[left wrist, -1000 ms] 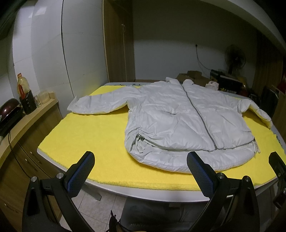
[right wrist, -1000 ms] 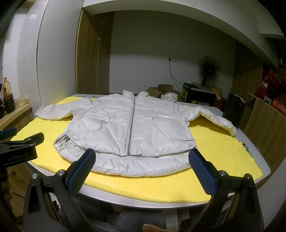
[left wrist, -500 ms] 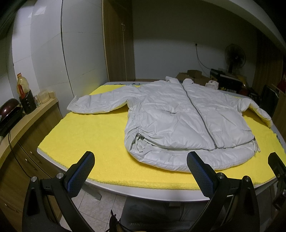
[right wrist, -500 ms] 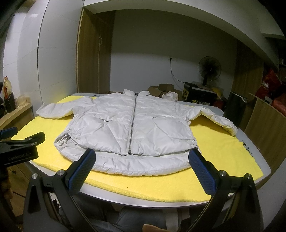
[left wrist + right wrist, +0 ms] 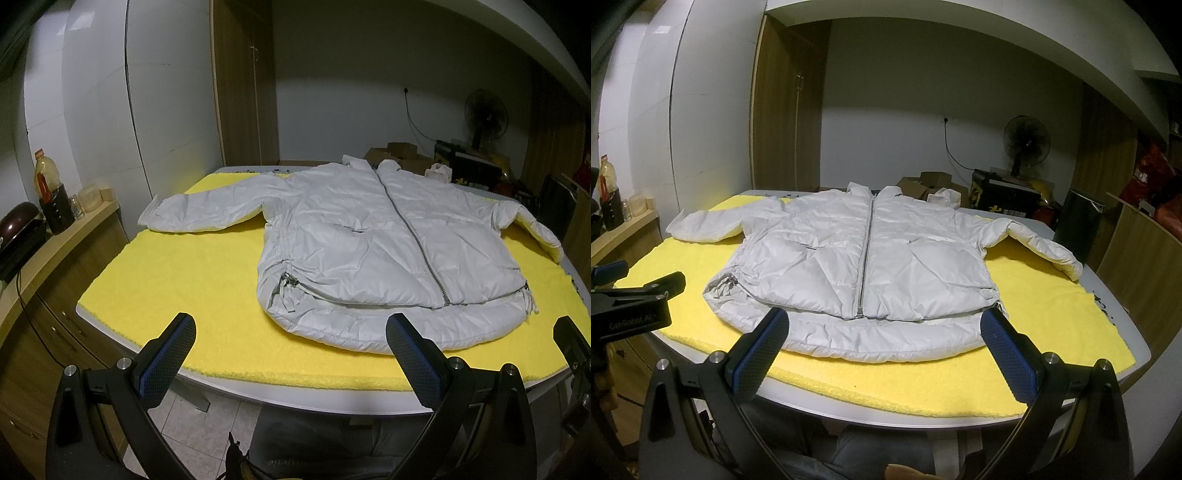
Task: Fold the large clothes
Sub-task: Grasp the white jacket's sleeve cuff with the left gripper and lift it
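White jacket [image 5: 864, 266] lies flat on the yellow mat [image 5: 1052, 306]; left hand-held gripper [image 5: 290, 356] and right hand-held gripper [image 5: 884, 349] hover released, near its hem.

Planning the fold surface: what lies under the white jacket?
A yellow mat lies under the jacket, on a grey table. The mat beneath the jacket is covered.

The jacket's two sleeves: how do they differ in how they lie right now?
The left-side sleeve stretches almost straight sideways, and its cuff rests on the yellow mat. The right-side sleeve angles down toward the near edge, its cuff past the mat's side edge, over the bare table. The left one lies flatter; the right one looks puffier and bends at the shoulder. Both are spread out, unfolded, and apart from the two open grippers.
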`<state>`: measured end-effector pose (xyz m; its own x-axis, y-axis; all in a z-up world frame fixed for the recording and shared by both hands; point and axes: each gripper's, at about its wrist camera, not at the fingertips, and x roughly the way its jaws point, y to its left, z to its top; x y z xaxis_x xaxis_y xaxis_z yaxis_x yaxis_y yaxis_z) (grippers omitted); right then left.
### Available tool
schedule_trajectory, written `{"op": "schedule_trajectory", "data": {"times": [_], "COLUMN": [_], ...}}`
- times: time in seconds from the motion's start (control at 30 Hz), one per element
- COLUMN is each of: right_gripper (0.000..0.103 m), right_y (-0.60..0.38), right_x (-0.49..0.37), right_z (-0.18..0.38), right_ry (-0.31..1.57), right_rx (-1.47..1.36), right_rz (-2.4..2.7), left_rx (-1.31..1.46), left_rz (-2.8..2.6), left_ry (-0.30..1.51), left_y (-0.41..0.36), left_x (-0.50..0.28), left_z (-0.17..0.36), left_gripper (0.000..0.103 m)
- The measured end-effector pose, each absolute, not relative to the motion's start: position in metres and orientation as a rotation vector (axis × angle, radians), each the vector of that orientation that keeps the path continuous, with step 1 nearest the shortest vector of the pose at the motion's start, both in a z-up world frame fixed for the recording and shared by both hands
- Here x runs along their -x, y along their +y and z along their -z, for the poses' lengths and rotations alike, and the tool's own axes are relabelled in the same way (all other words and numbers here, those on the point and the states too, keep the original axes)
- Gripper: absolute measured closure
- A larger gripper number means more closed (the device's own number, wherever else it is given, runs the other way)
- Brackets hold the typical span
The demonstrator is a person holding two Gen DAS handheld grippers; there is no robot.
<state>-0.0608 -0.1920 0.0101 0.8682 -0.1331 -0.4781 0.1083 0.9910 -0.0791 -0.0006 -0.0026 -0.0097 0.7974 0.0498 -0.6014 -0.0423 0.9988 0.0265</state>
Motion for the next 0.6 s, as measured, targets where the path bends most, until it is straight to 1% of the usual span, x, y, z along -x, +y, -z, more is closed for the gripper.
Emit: {"op": "schedule_trajectory", "data": {"times": [0.43, 0.53, 0.6], "right_gripper": [0.0, 0.0, 0.0], "right_y": [-0.192, -0.193, -0.193], "right_x": [0.063, 0.059, 0.056], "right_z": [-0.007, -0.005, -0.002], "right_ry": [0.512, 0.527, 0.536], "right_rx": [0.05, 0.051, 0.052], "right_rz": [0.122, 0.113, 0.101], "left_rx": [0.007, 0.079, 0.179], "left_rz": [-0.037, 0.05, 0.141], "left_ry": [0.674, 0.727, 0.785], "left_y": [0.0, 0.01, 0.023], "left_x": [-0.006, -0.018, -0.033], "left_z": [0.014, 0.022, 0.03], "left_gripper": [0.0, 0.0, 0.0]}}
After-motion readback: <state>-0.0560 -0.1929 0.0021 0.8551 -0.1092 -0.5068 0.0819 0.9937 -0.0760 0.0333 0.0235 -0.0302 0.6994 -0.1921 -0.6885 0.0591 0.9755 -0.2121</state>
